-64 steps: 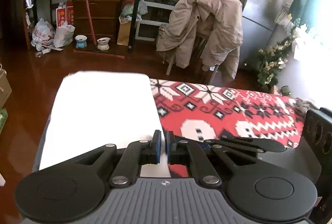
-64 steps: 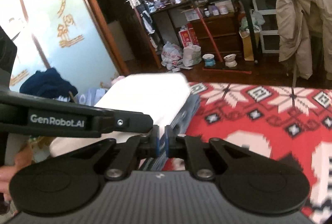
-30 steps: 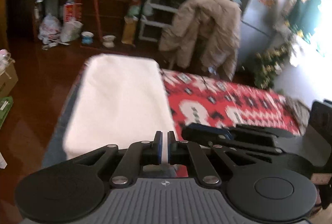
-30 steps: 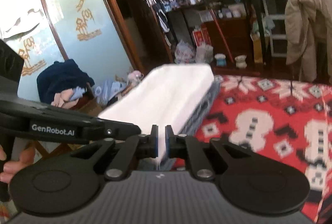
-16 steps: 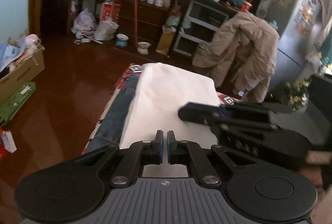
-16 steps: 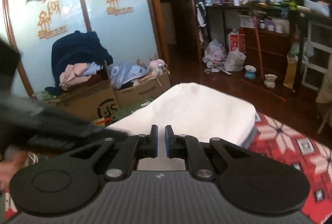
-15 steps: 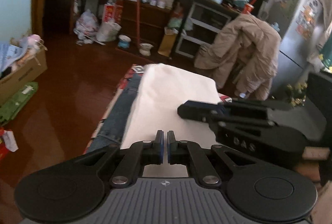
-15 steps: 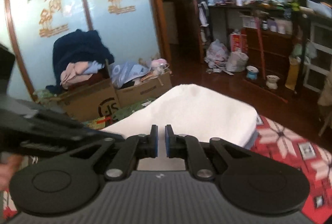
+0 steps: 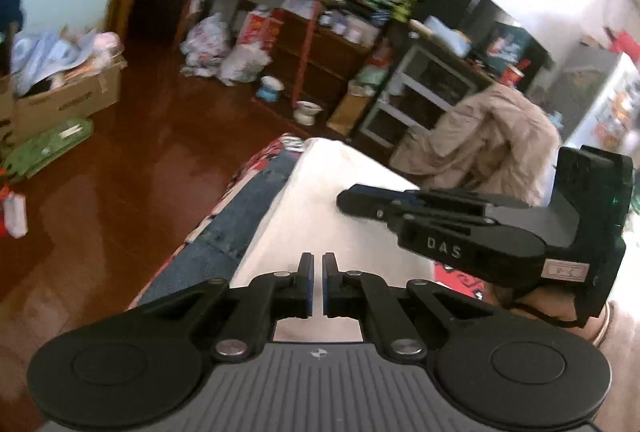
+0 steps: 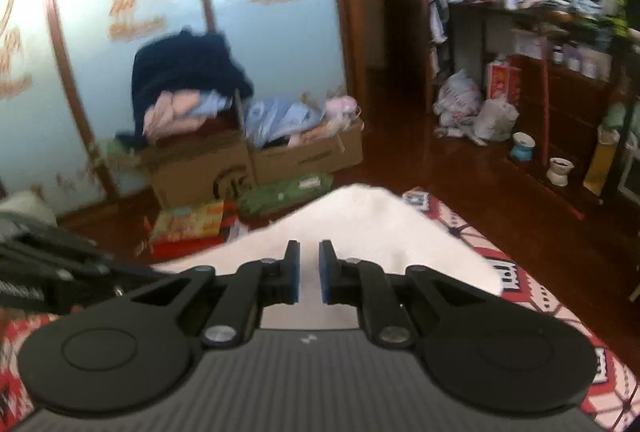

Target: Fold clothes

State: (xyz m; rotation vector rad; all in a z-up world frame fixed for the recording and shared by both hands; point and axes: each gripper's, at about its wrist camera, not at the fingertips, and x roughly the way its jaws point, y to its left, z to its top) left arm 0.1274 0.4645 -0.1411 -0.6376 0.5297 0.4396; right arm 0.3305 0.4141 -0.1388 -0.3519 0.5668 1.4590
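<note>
A folded white garment [image 9: 320, 200] lies on blue jeans [image 9: 240, 216] at the edge of a red patterned blanket [image 10: 520, 272]. My left gripper [image 9: 316, 260] is shut at the garment's near edge, and white cloth fills the thin slit between its pads. In the left wrist view my right gripper [image 9: 344, 198] reaches in from the right, just above the garment. In its own view the right gripper [image 10: 305, 248] is shut at the white garment [image 10: 360, 216], with cloth showing in its narrow gap. The left gripper's body [image 10: 48, 272] is a blur at the left.
Cardboard boxes of clothes [image 10: 304, 152] stand on the dark wooden floor [image 9: 120, 192] by a painted blue door. Cluttered shelves [image 9: 320, 44] and a beige coat on a chair [image 9: 492, 136] stand behind. A person's hand [image 9: 600, 316] holds the right gripper.
Both views have swung left across the room while the white garment stayed at the fingertips. The right gripper has come in close beside the left, over the garment.
</note>
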